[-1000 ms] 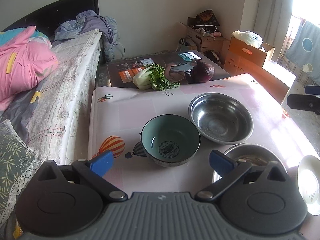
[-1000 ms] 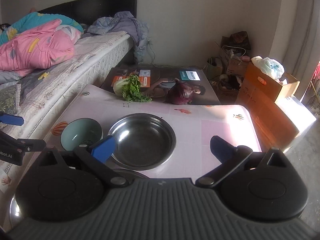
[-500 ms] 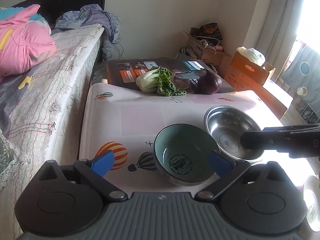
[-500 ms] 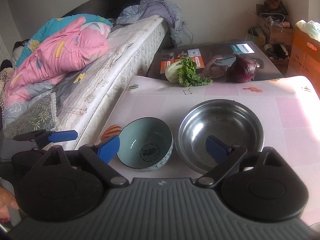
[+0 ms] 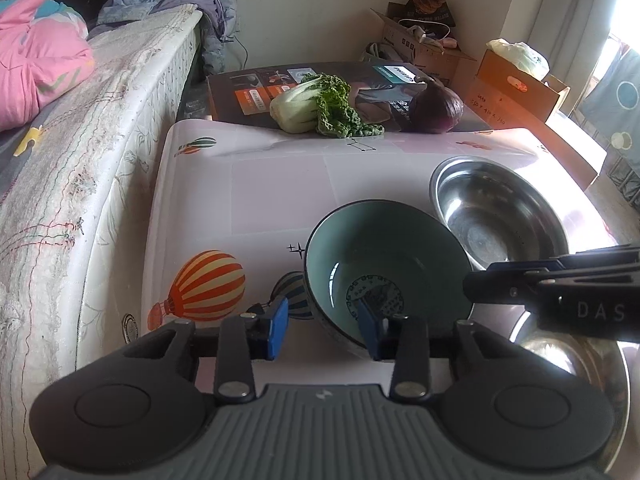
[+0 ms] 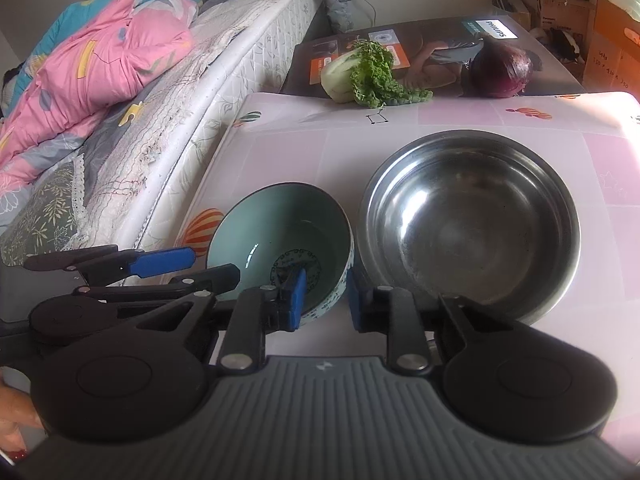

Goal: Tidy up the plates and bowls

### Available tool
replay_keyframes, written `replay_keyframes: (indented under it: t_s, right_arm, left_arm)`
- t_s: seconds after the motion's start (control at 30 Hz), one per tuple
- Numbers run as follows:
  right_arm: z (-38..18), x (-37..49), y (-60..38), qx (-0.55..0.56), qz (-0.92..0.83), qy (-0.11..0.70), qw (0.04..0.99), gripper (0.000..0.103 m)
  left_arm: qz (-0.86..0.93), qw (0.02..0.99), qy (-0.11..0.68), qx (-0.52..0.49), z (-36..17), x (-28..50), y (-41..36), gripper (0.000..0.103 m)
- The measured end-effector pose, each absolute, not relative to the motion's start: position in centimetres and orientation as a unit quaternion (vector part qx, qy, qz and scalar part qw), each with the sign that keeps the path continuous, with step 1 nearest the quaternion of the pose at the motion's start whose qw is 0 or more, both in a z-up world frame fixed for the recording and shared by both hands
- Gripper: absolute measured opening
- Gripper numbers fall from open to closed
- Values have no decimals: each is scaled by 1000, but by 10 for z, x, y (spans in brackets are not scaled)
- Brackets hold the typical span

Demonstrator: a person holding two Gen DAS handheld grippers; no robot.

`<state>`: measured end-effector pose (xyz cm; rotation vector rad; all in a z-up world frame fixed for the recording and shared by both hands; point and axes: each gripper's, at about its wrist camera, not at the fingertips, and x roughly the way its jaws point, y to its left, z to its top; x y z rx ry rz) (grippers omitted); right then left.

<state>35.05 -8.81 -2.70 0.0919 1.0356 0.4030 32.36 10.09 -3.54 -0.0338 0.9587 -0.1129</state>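
A teal ceramic bowl (image 5: 384, 264) (image 6: 280, 232) stands on the pink balloon-print table (image 5: 240, 184). My left gripper (image 5: 322, 330) (image 6: 214, 264) straddles its near left rim, one pad inside and one outside. Its jaws are closing, and a gap still shows beside the outer pad. My right gripper (image 6: 325, 300) (image 5: 478, 276) sits on the bowl's right rim. Its jaws are closing too, and its pads lie against the wall. A large steel bowl (image 5: 500, 216) (image 6: 472, 224) stands just to the right. A second steel bowl (image 5: 580, 360) lies nearer, partly hidden.
A bok choy (image 5: 316, 106) and a red cabbage (image 5: 436, 106) lie on a printed box at the table's far edge. A mattress (image 5: 100, 152) with pink bedding borders the table on the left. Cardboard boxes (image 5: 516, 84) stand at the back right. A hand (image 6: 12, 420) shows at the lower left.
Both grippers dropped toward the teal bowl and their jaws narrowed from wide open. The right gripper swung left from the steel bowl onto the teal bowl's right rim.
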Motion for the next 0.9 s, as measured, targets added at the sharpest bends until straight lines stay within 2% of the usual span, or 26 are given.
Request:
replay_keyframes:
  t_s: [0.13,0.8,0.9]
  right_arm:
    - [-33,353,-82,34,187,498,846,15]
    - [-41,343,-48,25,232,514,825,13]
    - [-41,341,-44,32,242,520,819,14]
  left_arm:
    - [-50,887,458,-6,-36,322,100,29]
    - [-14,871,490,-29,-31,296,144,29]
    - [-6,869,493,-34,-31,294,148,33]
